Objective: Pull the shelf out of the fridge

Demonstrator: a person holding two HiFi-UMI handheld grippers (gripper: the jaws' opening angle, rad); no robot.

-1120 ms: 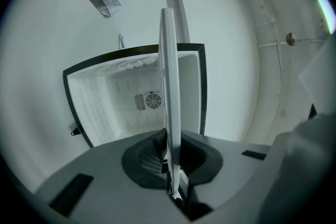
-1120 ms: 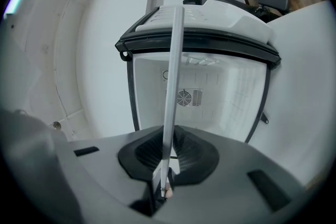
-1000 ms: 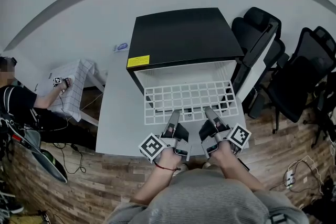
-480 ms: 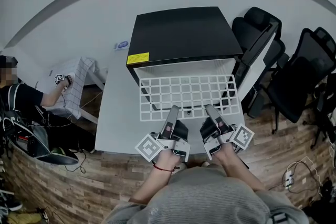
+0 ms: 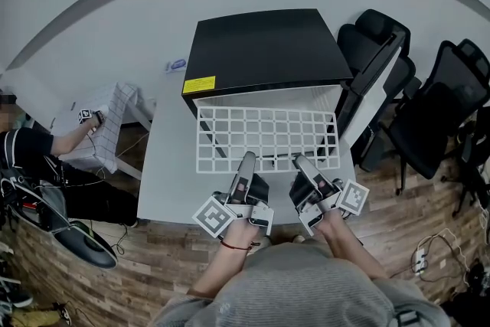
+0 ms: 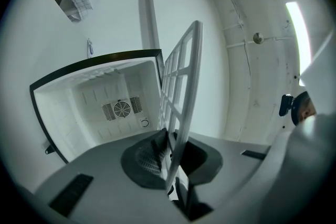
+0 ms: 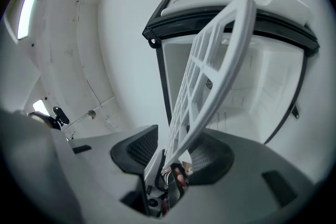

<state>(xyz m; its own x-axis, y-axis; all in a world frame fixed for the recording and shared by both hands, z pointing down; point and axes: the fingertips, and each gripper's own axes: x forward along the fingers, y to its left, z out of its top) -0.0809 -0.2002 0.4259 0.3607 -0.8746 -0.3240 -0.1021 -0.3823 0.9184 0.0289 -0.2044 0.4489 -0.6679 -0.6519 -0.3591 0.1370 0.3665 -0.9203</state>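
Observation:
The white grid shelf (image 5: 264, 138) hangs tilted in front of the open black fridge (image 5: 268, 50), its near edge toward me. My left gripper (image 5: 246, 158) is shut on that near edge; in the left gripper view the pads (image 6: 152, 152) pinch the shelf (image 6: 184, 76) edge-on, with the fridge's white inside (image 6: 105, 102) behind. My right gripper (image 5: 301, 161) has just been opening. In the right gripper view its jaws (image 7: 176, 149) stand wide apart, with the shelf's edge (image 7: 210, 71) loose between them.
The fridge stands on a white table (image 5: 172, 165), its door (image 5: 375, 88) swung open to the right. Black office chairs (image 5: 429, 111) crowd the right side. A person (image 5: 31, 157) sits at the left by a checked cloth (image 5: 107, 126). Cables lie on the wood floor.
The shelf has risen toward the camera and shifted a little left across the fridge opening. Both grippers have come up with it.

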